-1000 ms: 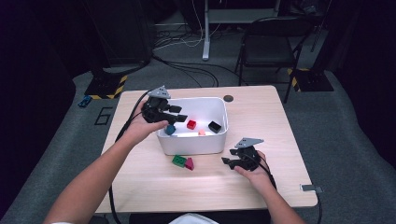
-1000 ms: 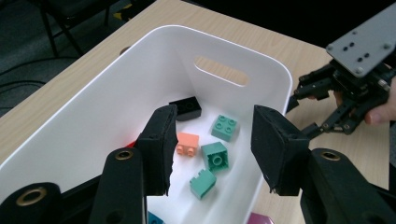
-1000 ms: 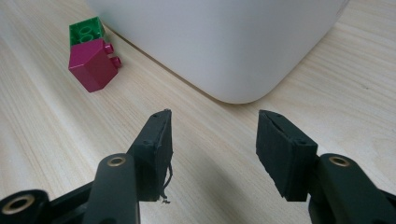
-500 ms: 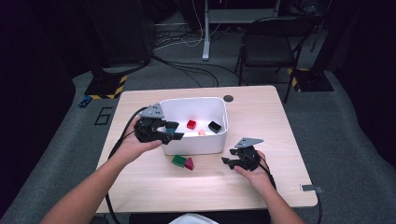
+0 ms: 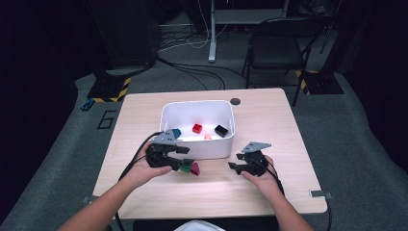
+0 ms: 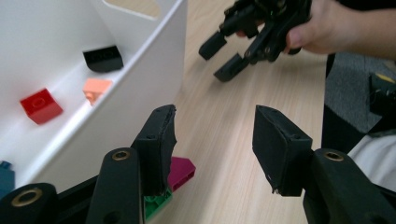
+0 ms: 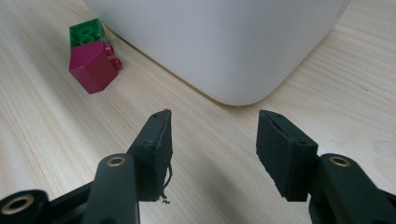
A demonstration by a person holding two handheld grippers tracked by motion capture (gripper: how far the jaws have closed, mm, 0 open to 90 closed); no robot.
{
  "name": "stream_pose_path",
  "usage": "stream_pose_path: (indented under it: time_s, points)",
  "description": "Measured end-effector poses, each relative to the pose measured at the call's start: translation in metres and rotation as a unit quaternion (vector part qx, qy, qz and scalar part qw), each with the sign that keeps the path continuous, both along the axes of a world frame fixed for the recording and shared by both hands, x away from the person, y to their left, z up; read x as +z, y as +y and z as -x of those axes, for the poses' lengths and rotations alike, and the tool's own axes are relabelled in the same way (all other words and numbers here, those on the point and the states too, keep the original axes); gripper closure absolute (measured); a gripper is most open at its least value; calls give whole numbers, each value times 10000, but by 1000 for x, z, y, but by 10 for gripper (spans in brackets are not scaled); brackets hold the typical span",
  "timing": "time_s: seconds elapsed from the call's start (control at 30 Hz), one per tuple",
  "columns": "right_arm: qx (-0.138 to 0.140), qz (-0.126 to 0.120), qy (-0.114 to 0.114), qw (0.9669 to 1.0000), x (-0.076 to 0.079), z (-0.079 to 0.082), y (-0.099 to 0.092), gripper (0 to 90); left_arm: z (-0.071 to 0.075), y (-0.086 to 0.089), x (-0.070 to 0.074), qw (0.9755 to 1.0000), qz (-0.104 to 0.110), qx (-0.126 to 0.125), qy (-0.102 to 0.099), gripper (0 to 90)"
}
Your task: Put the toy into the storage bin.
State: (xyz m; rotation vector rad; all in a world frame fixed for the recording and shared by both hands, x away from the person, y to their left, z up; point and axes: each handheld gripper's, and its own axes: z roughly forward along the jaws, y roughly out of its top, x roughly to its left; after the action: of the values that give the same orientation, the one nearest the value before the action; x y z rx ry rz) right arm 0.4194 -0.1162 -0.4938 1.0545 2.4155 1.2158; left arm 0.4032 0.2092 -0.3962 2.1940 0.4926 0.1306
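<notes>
A white bin stands mid-table and holds a blue brick, a red brick, a peach brick and a black brick. In front of it, a green brick and a magenta brick lie touching on the table. My left gripper hovers right at these two. Its jaws have just been opening and nothing is between them; the magenta brick lies under its left jaw. My right gripper rests open and empty, facing the bin's front corner.
The bin's wall rises close on the left of the left gripper view. Bare wooden table spreads to the right of the bin and along the front edge. A chair and cables lie on the floor beyond the table.
My left gripper has come away from the bin's left rim, moving down and toward the front, and now sits by the green and magenta bricks. The right gripper has stayed put.
</notes>
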Motion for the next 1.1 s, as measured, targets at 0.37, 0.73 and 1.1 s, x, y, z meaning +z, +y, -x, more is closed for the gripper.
stream_pose_path:
  time_s: [0.37,0.73,1.1]
  points:
    - [2,0,-5,10000,0,0,0,454,-4,-16,-53,9995,-212,29,220,467]
    - [4,-13,7,10000,1,1,0,455,-13,-27,-81,9975,-658,200,169,455]
    - [29,-5,-3,10000,0,0,0,455,-15,-28,-90,9967,-690,427,-25,450]
